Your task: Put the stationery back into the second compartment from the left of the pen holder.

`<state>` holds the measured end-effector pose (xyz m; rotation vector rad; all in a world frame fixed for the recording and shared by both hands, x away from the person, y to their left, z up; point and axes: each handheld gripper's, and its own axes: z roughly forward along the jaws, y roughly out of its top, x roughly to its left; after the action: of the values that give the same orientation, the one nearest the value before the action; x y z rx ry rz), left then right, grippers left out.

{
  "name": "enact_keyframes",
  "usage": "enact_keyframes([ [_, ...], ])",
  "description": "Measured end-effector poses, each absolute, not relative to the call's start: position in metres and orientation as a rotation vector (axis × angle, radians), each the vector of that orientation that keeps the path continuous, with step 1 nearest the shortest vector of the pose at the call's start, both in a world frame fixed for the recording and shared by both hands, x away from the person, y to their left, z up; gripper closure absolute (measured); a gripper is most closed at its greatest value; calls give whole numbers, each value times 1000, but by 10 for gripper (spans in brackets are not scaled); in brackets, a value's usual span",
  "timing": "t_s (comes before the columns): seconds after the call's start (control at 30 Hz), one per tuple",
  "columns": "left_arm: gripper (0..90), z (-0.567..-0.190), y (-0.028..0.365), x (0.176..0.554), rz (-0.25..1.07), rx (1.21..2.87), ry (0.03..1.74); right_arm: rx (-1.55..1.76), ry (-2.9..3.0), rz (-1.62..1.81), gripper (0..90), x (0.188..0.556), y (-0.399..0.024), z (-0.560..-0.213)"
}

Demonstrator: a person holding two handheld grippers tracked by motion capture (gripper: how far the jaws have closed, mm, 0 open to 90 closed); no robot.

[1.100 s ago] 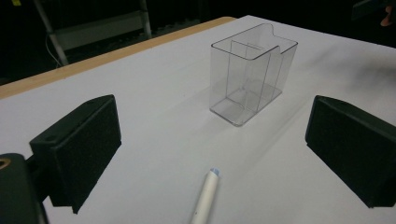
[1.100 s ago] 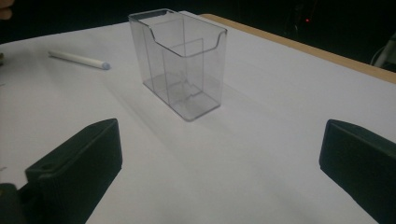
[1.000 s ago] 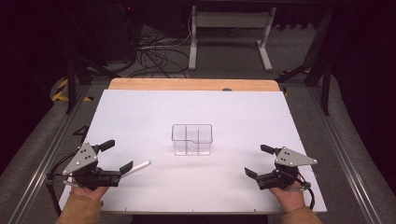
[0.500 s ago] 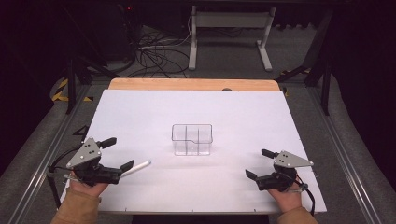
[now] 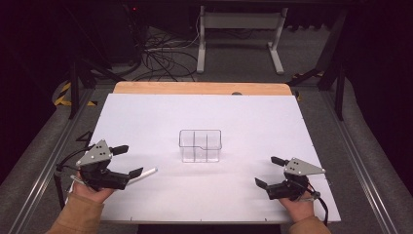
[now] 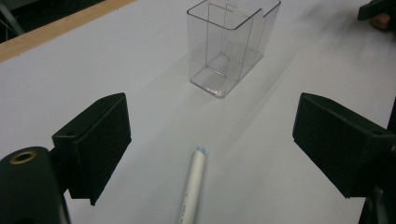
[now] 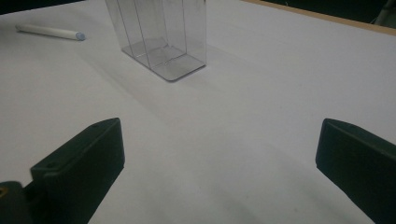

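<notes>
Both black jaws of the left gripper [image 5: 127, 161] stand wide apart, their blocky pads flat-faced and matte, and they have just been closing a little; a white pen [image 6: 192, 186] lies on the table between them, untouched by either pad. It is a slim, smooth cylinder with a pale blue-grey tip, and in the left gripper view that tip points toward 12 o'clock, at the clear plastic organizer [image 6: 231, 44]. In the high view the pen [image 5: 144, 173] rests at about 8 o'clock from the organizer [image 5: 200, 145], well apart from it, with its near end by the lower jaw. The organizer is a small upright box of glossy transparent plastic with thin inner walls that divide it into compartments; it stands near the middle of the smooth white tabletop [image 5: 243, 117], which has a wooden edge [image 5: 195, 88] along its far side. At about 4 o'clock from the organizer, the right gripper [image 5: 269, 171] rests low at the table's near edge in the person's right hand [image 5: 298, 207], with its jaws spread wide and nothing between them. A grey three-cornered plate sits on top of each gripper.
</notes>
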<state>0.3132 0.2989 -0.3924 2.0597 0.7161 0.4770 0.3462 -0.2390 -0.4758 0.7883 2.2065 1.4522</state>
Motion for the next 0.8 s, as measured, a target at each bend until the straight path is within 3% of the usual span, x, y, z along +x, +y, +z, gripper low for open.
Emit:
enact_keyframes([
  [0.37,189,-390,295,325,407,2188,728,790,2213,1446,22,347,-239,-476],
  [0.63,202,-388,297,330,337,2184,754,786,2217,1448,23,347,-239,-476],
  [0.8,235,-390,293,331,361,2244,735,782,2218,1451,23,346,-239,-476],
])
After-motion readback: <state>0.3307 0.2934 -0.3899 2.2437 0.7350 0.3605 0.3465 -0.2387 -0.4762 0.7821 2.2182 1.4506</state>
